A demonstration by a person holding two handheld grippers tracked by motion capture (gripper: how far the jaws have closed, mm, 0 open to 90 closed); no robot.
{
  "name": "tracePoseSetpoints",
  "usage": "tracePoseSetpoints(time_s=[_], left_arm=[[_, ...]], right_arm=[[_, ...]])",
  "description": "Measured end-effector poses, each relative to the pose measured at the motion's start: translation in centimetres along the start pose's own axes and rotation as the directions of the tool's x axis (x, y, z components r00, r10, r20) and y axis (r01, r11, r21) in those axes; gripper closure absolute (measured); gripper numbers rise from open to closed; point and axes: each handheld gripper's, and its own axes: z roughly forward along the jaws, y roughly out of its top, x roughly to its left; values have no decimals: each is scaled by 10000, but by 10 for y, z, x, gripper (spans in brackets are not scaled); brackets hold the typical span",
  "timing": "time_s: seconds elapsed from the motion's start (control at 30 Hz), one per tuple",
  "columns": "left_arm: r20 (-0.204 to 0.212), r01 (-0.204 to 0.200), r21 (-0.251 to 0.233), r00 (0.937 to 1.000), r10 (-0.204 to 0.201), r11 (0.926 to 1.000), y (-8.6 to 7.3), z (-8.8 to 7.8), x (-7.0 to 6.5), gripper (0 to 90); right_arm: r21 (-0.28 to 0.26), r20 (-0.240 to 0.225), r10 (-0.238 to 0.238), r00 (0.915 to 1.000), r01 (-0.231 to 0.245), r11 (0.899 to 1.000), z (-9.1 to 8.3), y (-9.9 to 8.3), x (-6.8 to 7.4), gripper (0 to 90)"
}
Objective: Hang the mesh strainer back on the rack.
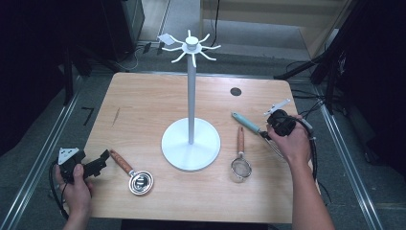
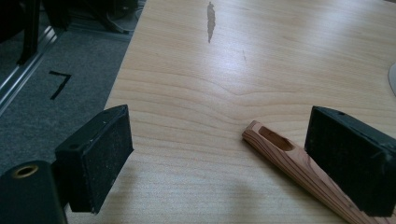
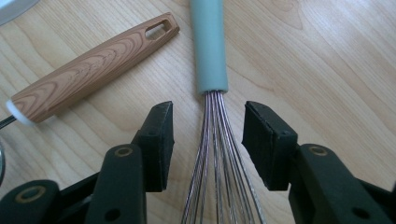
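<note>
Three utensils lie on the wooden table (image 1: 143,105) around the white hook stand (image 1: 191,139), whose round base sits near the middle of the tabletop. To the right of that base lies the whisk (image 1: 253,127), its pale teal handle pointing up and away from the stand's base and its wire loops running down towards the person's right hand (image 1: 294,143). The right gripper (image 3: 208,140) sits over the wires just below the handle's end: the wire bundle passes between the two black pads with a gap showing on each side, so the jaws are partly spread and not pinching. Between the whisk and the stand's base rests a small strainer (image 1: 240,165) with a wood-grain handle, close beside the whisk handle but apart from it. To the left of the base, near the table's front, lies a metal measuring cup (image 1: 140,182) with a wooden handle. The left gripper (image 2: 219,158) hovers at that handle's tip with its jaws spread wide, the handle end lying just inside the one pad, not gripped.
</note>
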Motion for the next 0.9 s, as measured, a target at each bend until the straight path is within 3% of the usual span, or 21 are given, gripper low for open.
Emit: tracePoseSetpoints(time_s=[0.07,0.3,0.5,0.6,0.9], left_arm=[[5,-8,9,10000,8,10000,0,0,0,78],[38,-24,23,10000,24,10000,0,0,0,78],[49,5,17,10000,-5,10000,0,0,0,78],[46,-11,27,10000,11,10000,0,0,0,78],[57,-14,20,10000,14,10000,0,0,0,78]], right_arm=[[267,-214,-124,9997,130,9996,5,8,-2,581],[1201,-275,-366,9989,397,9920,17,23,-5,619],[1629,-188,-370,9991,396,9858,25,31,-8,643],[1566,-152,-277,9995,298,9872,27,34,-11,645],[2081,-354,-152,9993,222,9779,37,37,-14,647]])
